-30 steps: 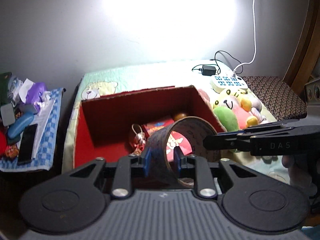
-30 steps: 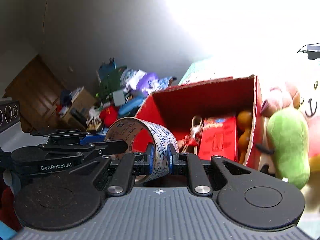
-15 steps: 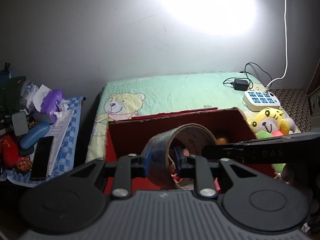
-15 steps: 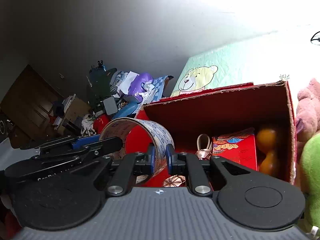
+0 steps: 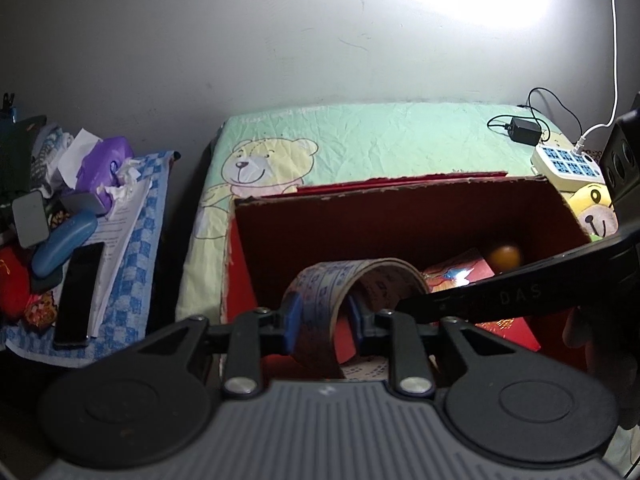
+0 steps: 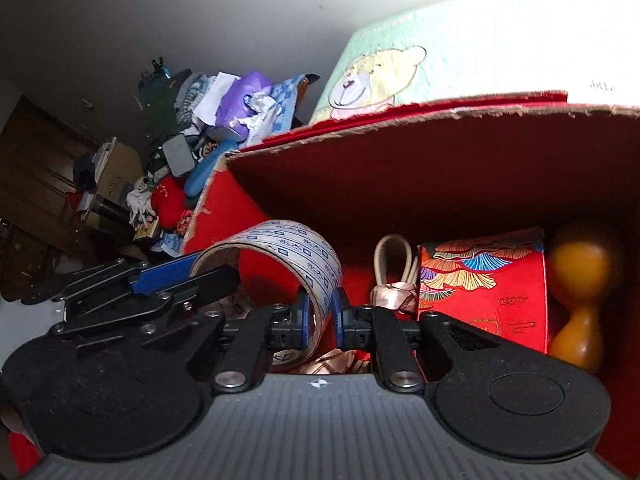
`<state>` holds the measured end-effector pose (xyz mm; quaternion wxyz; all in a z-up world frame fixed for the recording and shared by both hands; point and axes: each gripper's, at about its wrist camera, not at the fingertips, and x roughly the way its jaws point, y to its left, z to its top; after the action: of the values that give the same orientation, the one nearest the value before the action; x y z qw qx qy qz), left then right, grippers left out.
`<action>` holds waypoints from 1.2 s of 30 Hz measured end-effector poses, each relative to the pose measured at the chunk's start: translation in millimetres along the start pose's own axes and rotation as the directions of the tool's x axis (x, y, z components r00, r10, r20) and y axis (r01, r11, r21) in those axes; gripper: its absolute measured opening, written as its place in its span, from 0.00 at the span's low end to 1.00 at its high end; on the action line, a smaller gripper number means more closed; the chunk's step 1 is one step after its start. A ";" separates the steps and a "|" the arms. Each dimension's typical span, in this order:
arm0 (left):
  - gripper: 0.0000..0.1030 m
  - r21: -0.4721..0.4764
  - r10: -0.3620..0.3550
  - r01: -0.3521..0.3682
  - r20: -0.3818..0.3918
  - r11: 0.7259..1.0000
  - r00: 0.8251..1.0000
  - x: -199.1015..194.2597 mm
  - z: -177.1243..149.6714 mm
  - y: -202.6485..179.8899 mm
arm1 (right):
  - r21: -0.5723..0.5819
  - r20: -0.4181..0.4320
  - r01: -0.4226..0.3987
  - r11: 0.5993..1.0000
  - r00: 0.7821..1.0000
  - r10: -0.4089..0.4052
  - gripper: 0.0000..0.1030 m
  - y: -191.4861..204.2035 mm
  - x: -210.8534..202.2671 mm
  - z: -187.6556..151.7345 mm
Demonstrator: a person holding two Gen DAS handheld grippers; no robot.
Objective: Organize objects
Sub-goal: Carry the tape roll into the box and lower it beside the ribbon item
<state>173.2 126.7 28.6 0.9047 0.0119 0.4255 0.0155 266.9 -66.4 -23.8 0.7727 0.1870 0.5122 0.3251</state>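
A printed tape roll is pinched on its band by both grippers at once. My left gripper is shut on its left wall, my right gripper on its right wall. The roll hangs over the open red cardboard box on the bed. Inside the box lie a red patterned packet, an orange gourd-shaped toy and a beige looped strap. The right gripper's arm crosses the left wrist view.
The green teddy-bear sheet covers the bed behind the box. A power strip and a yellow plush sit at the right. A cluttered side table with phone, blue case and purple pack stands left.
Both grippers have carried the tape roll forward and down, so it now sits lower over the box opening. The plush toys have slid out of the right wrist view.
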 end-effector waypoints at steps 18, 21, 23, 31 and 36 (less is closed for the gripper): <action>0.29 0.009 0.035 -0.034 -0.064 0.999 0.997 37.3 -5.4 -4.3 | 0.108 0.001 0.066 0.992 0.998 -0.067 0.21 -13.6 0.9 0.0; 0.31 0.020 0.044 -0.043 -0.065 0.999 0.997 39.7 -6.1 -6.3 | 0.132 0.018 0.071 0.989 0.997 -0.074 0.21 -15.5 -2.9 -0.7; 0.32 0.026 0.049 -0.047 -0.064 0.999 0.997 40.0 -6.5 -6.2 | 0.124 0.023 0.077 0.989 0.997 -0.080 0.21 -14.0 -4.4 -1.5; 0.41 -0.001 0.039 -0.039 -0.035 0.999 0.999 29.7 -6.5 0.6 | 0.118 0.028 0.077 0.990 0.996 -0.081 0.21 -12.6 -4.9 -0.8; 0.41 -0.016 0.022 -0.023 -0.038 1.000 0.999 28.6 -8.8 3.0 | 0.110 0.029 0.087 0.990 0.995 -0.091 0.21 -10.6 -3.2 -0.1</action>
<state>184.6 130.8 1.1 0.8964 0.0088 0.4421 0.0293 269.3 -76.3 -28.3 0.7837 0.2110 0.5238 0.2588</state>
